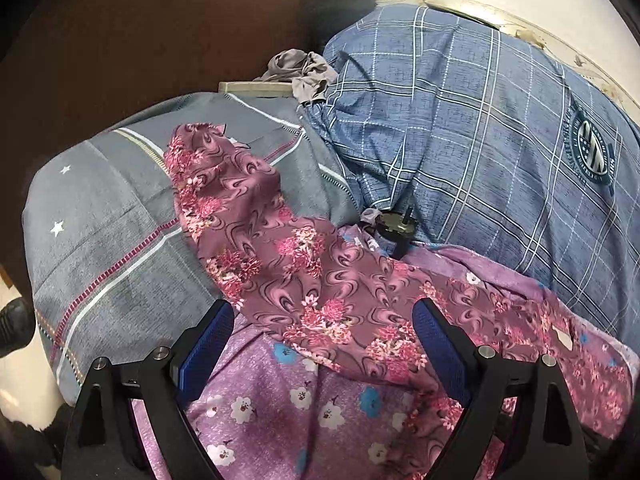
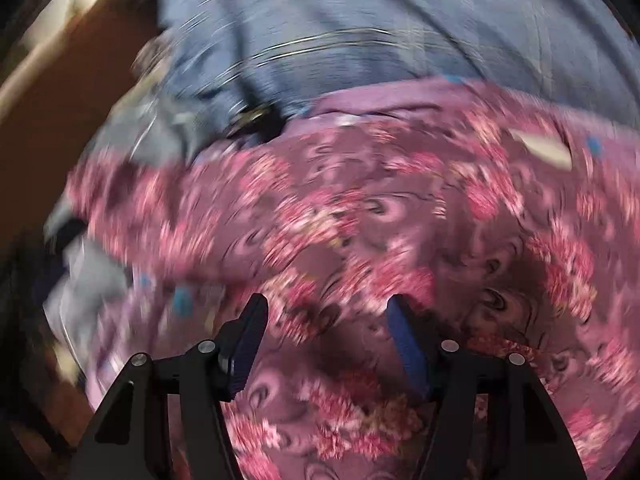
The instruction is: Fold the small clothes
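Note:
A maroon garment [image 1: 320, 280] printed with pink flowers lies stretched out, one end draped up over a grey pillow [image 1: 120, 220], the rest on a purple floral sheet [image 1: 280, 400]. My left gripper [image 1: 324, 316] is open, its blue pads wide apart just above the garment's lower edge, which runs between them ungripped. The right wrist view is smeared by motion. In it the same garment [image 2: 360, 220] fills the picture, its white label [image 2: 540, 144] at the upper right. Close over the cloth, my right gripper [image 2: 327, 308] is open with nothing pinched between its pads.
A blue plaid quilt [image 1: 460, 140] is heaped at the right and back. A crumpled grey garment [image 1: 300, 68] lies by the brown headboard [image 1: 140, 32]. A small dark round object [image 1: 394, 226] sits where quilt and sheet meet.

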`<state>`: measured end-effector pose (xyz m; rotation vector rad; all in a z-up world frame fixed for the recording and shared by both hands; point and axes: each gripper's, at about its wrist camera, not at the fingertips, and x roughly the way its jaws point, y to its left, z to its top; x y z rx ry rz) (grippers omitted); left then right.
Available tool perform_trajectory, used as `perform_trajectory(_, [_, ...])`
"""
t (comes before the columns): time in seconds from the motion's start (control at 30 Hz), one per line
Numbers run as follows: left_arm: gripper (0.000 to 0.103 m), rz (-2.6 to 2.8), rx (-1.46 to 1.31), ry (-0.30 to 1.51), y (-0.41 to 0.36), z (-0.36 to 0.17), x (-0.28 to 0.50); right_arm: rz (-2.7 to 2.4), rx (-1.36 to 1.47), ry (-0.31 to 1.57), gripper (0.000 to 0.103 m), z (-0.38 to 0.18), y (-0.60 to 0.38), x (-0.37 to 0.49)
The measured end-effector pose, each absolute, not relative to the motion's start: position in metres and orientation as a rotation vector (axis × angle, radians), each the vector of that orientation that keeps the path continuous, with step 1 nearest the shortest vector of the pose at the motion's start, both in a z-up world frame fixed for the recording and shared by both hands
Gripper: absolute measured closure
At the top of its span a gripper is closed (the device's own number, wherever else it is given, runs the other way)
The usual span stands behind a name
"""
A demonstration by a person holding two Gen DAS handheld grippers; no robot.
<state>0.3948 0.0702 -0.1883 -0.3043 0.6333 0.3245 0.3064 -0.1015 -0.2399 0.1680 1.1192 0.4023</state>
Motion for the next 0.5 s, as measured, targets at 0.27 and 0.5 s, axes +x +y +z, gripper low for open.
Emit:
perform_trajectory(0.27, [0.013, 0.330, -0.312, 0.631, 0.076, -0.191, 0.395, 0.196, 0.403, 0.862, 0.034, -0.213, -0.224, 0.268])
perform_trajectory(0.5, [0.013, -0.055, -0.230, 0.673, 0.000, -0.202, 0.418, -0.021, 0.647, 0.912, 0.054, -0.246, -0.301, 0.269])
